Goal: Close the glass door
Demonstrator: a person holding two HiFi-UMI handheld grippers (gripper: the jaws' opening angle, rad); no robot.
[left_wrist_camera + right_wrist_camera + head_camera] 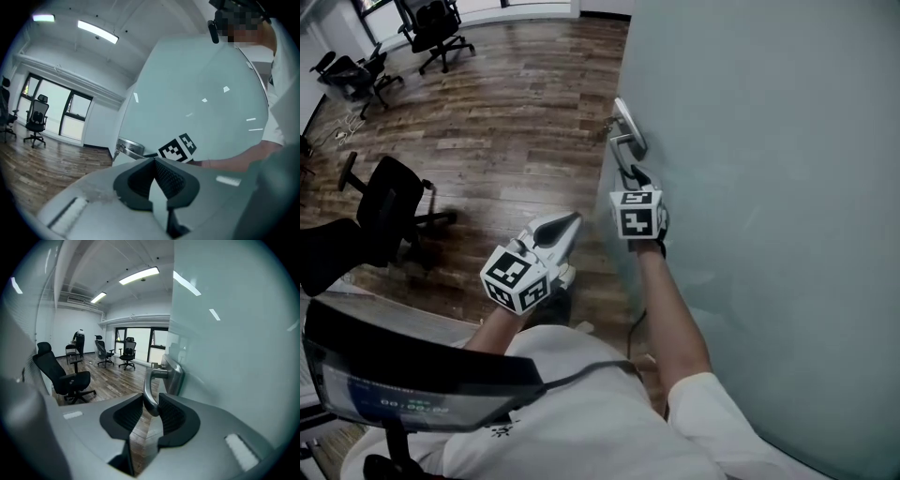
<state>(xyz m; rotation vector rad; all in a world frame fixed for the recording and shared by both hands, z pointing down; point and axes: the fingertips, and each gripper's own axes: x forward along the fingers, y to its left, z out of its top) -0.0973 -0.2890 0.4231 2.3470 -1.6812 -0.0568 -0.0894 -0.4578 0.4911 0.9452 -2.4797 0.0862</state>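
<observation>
Right gripper [635,176] is at centre frame in the head view, up against the glass door [769,187], which fills the right half of the frame. Its jaws are roughly half closed and clamped on the door handle [624,142]. In the right gripper view the metal lever [149,391] curves down from its backplate [174,376] and its free end sits between the two pads, both pressing on it. The grip is near the pad tips, not deep in the throat.

Left gripper [570,223] is lower centre-left in the head view, just beside the right one but apart from the door and handle, over the wood floor [516,122]. In the left gripper view the pads meet at the tips with nothing between them, so it's closed and empty. The door pane takes up most of that frame, with the handle and the right gripper's marker cube [178,147] showing just above the jaws.

A black office chair [389,211] is at left of the head view, well clear.
</observation>
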